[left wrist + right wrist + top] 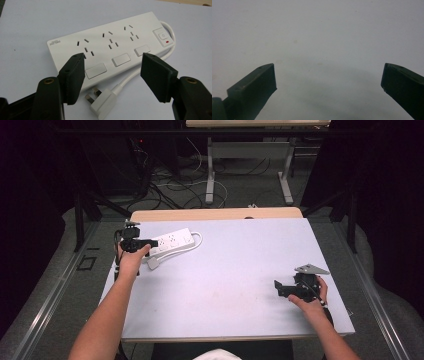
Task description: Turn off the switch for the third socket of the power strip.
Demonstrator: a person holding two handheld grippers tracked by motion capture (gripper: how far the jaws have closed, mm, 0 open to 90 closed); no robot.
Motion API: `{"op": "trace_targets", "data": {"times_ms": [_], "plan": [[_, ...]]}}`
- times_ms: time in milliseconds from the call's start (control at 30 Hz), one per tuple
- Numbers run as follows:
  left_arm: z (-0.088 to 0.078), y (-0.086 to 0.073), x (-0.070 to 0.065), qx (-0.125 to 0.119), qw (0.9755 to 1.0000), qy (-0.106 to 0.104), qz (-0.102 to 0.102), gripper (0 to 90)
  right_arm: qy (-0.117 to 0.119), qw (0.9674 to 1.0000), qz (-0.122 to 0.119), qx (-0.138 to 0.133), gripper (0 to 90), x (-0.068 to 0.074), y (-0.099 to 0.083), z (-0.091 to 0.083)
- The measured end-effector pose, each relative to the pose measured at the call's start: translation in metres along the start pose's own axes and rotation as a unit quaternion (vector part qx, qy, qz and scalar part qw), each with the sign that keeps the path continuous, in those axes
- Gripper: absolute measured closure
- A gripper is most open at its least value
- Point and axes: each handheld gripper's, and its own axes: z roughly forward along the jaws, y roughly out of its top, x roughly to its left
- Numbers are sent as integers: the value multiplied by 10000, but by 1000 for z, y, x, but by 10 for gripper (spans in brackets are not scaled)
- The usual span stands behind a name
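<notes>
Left gripper view: your left gripper (113,75) gapes wide, empty, over the power strip (110,47) and its plug (101,98); right gripper (328,82) equally wide, empty. Nothing grasped yet.

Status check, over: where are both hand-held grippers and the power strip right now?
Left hand-held gripper open, at power strip, not touching. Plug loose beside strip. Right hand-held gripper open over bare table. Nothing in the way.
</notes>
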Motion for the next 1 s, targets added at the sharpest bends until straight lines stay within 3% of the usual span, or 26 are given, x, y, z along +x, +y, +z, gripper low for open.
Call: {"op": "trace_targets", "data": {"times_ms": [33,133,167,200,600,700,767,1000], "plan": [[1,-1,-1,-121,9999,5,23,363,-2,10000,-1,2,0,0,0,0],[-1,-1,-3,-75,9999,-43,112,353,-11,10000,21,9,0,1,0,0],[1,-1,-5,-201,9997,-16,108,349,-35,10000,17,18,0,1,0,0],[-1,-1,-6,-124,9998,-44,148,345,-9,10000,16,1,0,1,0,0],[-5,-4,-11,-277,9975,12,657,300,-2,10000,-4,-3,0,0,0,0],[-8,-5,-13,-307,9973,-84,657,299,-2,10000,-5,-4,0,0,0,0],[-10,-6,-15,-332,9963,-149,785,289,-4,10000,-1,-1,0,0,0,0],[-12,-12,-28,-290,9942,-421,948,171,-9,10000,-1,-4,0,0,0,0]]}}
